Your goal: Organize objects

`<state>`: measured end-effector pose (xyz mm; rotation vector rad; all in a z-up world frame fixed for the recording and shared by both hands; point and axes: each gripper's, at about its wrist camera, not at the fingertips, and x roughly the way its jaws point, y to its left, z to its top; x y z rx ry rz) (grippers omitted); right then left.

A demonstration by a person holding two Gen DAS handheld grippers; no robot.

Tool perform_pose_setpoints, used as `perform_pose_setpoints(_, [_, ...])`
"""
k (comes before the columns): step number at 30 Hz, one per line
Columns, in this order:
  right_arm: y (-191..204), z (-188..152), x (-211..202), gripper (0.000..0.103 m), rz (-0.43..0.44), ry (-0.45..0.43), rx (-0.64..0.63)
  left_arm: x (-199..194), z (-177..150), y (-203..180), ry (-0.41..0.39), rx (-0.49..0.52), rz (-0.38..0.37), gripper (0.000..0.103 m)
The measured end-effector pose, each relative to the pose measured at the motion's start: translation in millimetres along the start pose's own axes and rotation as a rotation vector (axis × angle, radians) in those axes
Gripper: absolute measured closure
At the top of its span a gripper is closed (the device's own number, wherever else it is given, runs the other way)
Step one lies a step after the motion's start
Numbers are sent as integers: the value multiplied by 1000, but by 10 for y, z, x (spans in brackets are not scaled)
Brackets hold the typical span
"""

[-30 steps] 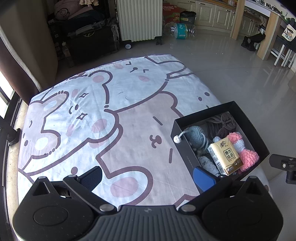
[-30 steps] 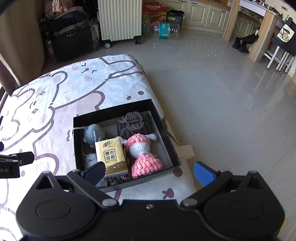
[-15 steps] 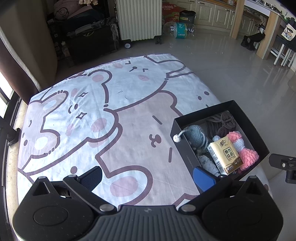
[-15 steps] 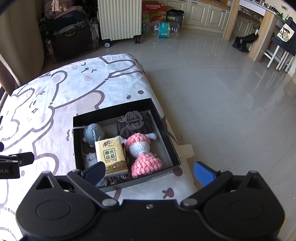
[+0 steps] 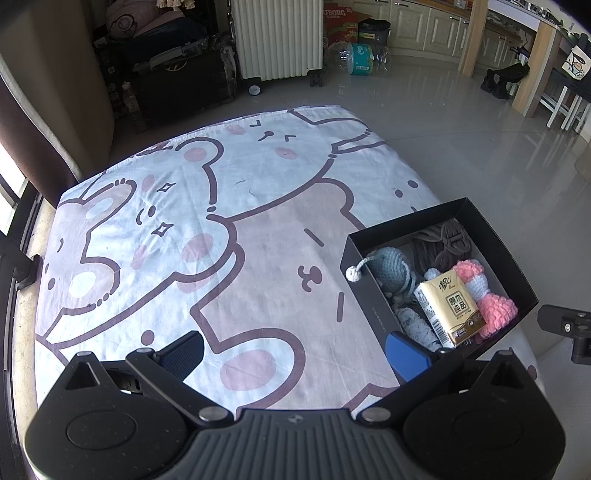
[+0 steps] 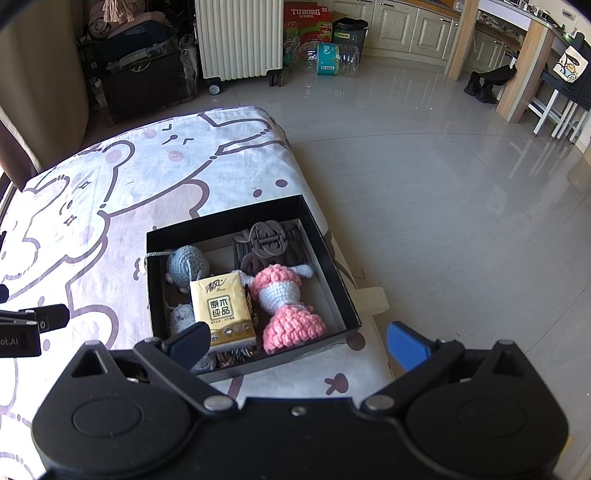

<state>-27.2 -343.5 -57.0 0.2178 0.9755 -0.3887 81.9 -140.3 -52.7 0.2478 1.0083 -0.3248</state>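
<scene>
A black open box (image 6: 325, 258) (image 5: 498, 243) sits at the right edge of a cartoon-print cloth (image 5: 221, 221). It holds a yellow tissue pack (image 6: 221, 306) (image 5: 448, 308), a pink and white crochet doll (image 6: 284, 302) (image 5: 484, 295), a blue crochet toy (image 6: 188, 264) (image 5: 388, 264), a dark brown hair clip (image 6: 266, 243) (image 5: 439, 243) and other small things. My left gripper (image 5: 295, 350) is open and empty above the cloth, left of the box. My right gripper (image 6: 297, 341) is open and empty above the box's near edge.
The cloth (image 6: 110, 203) covers a low surface that ends just right of the box, with glossy floor (image 6: 443, 184) beyond. A white radiator (image 6: 240, 37), dark luggage (image 6: 144, 74), a drinks carton (image 6: 306, 22) and a water bottle pack (image 6: 332, 59) stand at the back.
</scene>
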Motion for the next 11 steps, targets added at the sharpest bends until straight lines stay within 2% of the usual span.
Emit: perform_pose_setpoints(11, [12,-6,-2,0,1,1,1,-5,-13,1,2,2,-5,0])
